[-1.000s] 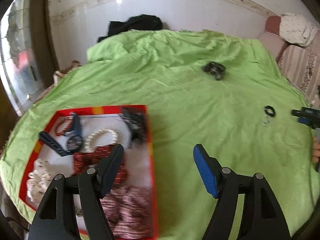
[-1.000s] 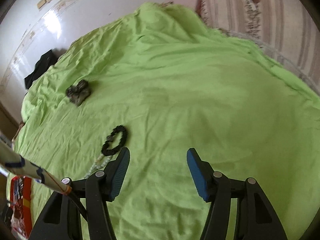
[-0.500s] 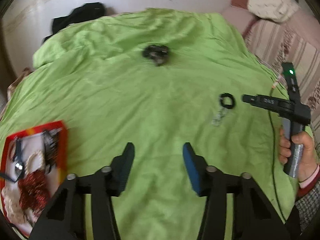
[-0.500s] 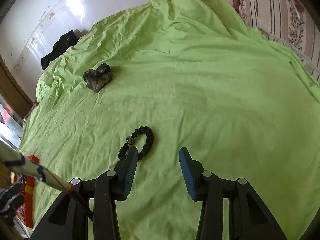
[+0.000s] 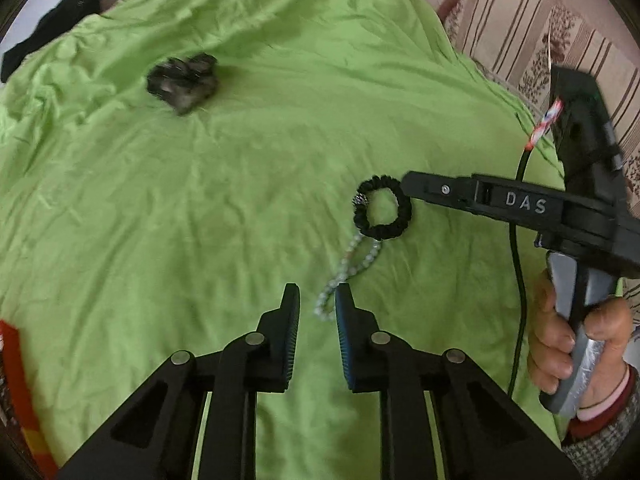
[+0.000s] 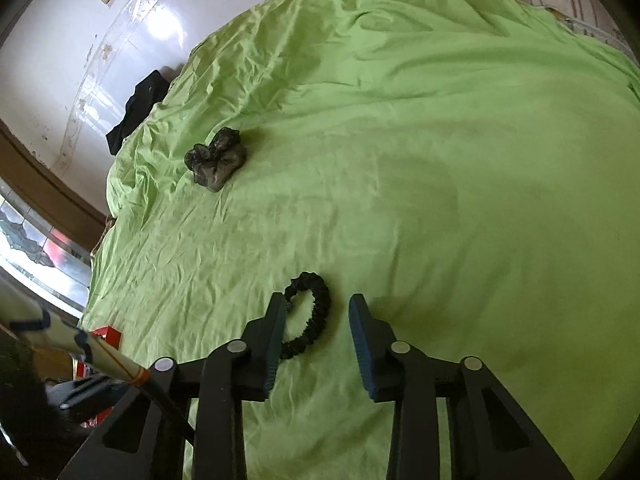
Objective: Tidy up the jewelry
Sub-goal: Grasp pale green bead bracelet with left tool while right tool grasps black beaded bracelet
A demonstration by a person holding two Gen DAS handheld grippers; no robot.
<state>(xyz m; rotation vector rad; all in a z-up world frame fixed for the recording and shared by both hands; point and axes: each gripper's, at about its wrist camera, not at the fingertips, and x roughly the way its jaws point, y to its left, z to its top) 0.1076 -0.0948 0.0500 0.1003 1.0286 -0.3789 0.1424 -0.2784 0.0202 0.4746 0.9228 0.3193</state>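
Over green sheet (image 5: 200,208): left gripper (image 5: 317,307) narrowly parted astride bead strand (image 5: 348,270); right gripper (image 6: 318,322) parted around black scrunchie (image 6: 310,312), empty.

The red tray (image 5: 16,392) is cut off by the left edge.

The bed sheet (image 5: 240,200) is bright lime green. On it lie a black ruffled scrunchie (image 5: 382,212), a pale silvery bead strand (image 5: 346,276) and a dark grey-green scrunchie (image 6: 216,160). The tray (image 5: 16,392) edge shows red and orange. The cushion (image 5: 520,36) is beige with brown stripes and floral bands.
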